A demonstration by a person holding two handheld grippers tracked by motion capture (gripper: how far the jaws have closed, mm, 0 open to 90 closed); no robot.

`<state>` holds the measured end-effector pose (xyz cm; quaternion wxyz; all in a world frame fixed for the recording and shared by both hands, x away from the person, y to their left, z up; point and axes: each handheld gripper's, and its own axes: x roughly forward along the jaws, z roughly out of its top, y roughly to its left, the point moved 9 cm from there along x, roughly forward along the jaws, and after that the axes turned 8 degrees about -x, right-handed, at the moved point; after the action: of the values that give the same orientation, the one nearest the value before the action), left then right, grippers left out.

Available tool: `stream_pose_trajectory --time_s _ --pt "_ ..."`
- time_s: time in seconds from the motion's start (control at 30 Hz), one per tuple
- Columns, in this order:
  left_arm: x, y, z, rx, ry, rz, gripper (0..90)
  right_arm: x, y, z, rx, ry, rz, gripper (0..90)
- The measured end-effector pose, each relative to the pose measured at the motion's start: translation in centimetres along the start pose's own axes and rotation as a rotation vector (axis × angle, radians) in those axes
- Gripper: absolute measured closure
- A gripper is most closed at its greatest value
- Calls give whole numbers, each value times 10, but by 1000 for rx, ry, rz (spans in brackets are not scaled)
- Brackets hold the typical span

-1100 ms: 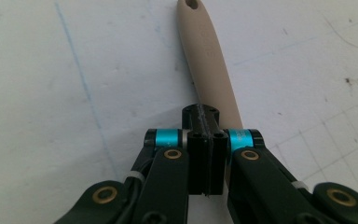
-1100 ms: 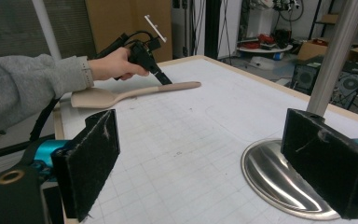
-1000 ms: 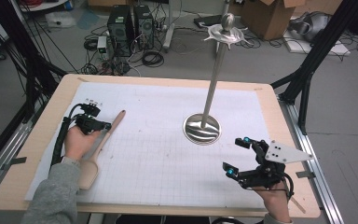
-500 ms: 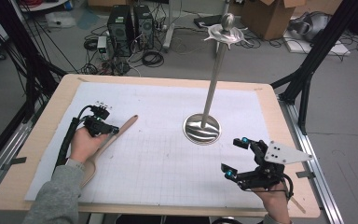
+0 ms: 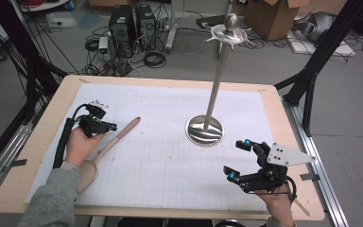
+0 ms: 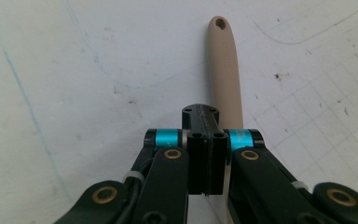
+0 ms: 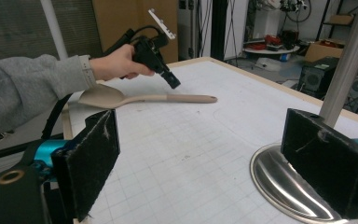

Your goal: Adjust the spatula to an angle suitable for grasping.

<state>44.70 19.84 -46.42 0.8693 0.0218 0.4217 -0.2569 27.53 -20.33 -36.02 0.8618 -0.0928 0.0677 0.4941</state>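
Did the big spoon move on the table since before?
Yes. The spoon swung its handle tip toward the metal stand, while the left gripper stayed beside it, fingers shut.

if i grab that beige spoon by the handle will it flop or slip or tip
The spoon looks like one stiff moulded piece, so it probably won't flop. Its handle looks smooth and rounded, so it may slip or twist between the pads. The broad bowl sits at one end, so that end will likely sag if gripped far up the handle.

A matt beige plastic-looking spoon (image 5: 106,146) lies near a glossy polished metal stand (image 5: 205,130) on gridded paper (image 5: 170,161).
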Motion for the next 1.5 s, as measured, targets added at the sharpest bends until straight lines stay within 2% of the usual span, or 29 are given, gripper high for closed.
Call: stream_pose_trajectory --time_s 0.1,0.3,0.43,0.57,0.67,0.77,0.83,0.93,0.97,1.0,1.03,1.1,1.2,1.23,1.3,1.33,1.4,1.5 --pt "-13 -5 4 14 -44 -39 896 0 1 1 -2 0 3 108" --pt "-36 -20 6 51 -96 -95 895 0 1 1 -5 0 0 107" --pt "-52 -31 8 82 -145 -112 895 1 1 0 4 10 -2 107" --pt "-65 -37 6 81 -184 -129 894 1 0 1 4 9 -4 107" --pt "-71 -37 -1 72 -186 -117 894 3 1 3 3 6 7 107" --pt "-80 -37 -9 67 -207 -127 895 5 2 3 1 2 27 107" --pt "-87 -37 -14 79 -218 -116 895 7 3 3 0 7 31 107" --pt "-94 -41 -19 51 -263 -143 879 8 4 3 -2 11 32 107" --pt "-96 -42 -20 40 -273 -140 833 8 4 3 0 12 31 107" --pt "-98 -42 -21 39 -290 -116 792 8 4 3 2 11 32 107" --pt "-101 -43 -22 41 -308 -112 776 8 3 4 -2 7 28 107" --pt "-109 -45 -22 25 -352 -120 704 8 3 4 -2 4 28 107" --pt "-116 -46 -23 18 -384 -136 572 8 3 4 2 5 28 108" --pt "-117 -46 -23 14 -387 -135 513 9 3 4 4 7 29 107" --pt "-117 -47 -25 10 -374 -161 425 10 2 3 -5 8 31 107" --pt "-117 -47 -26 2 -367 -157 378 11 3 3 2 11 33 107" --pt "-117 -44 -26 8 -370 -111 222 11 3 4 0 8 35 107" --pt "-119 -44 -26 10 -375 -104 116 12 3 4 -5 6 36 108"
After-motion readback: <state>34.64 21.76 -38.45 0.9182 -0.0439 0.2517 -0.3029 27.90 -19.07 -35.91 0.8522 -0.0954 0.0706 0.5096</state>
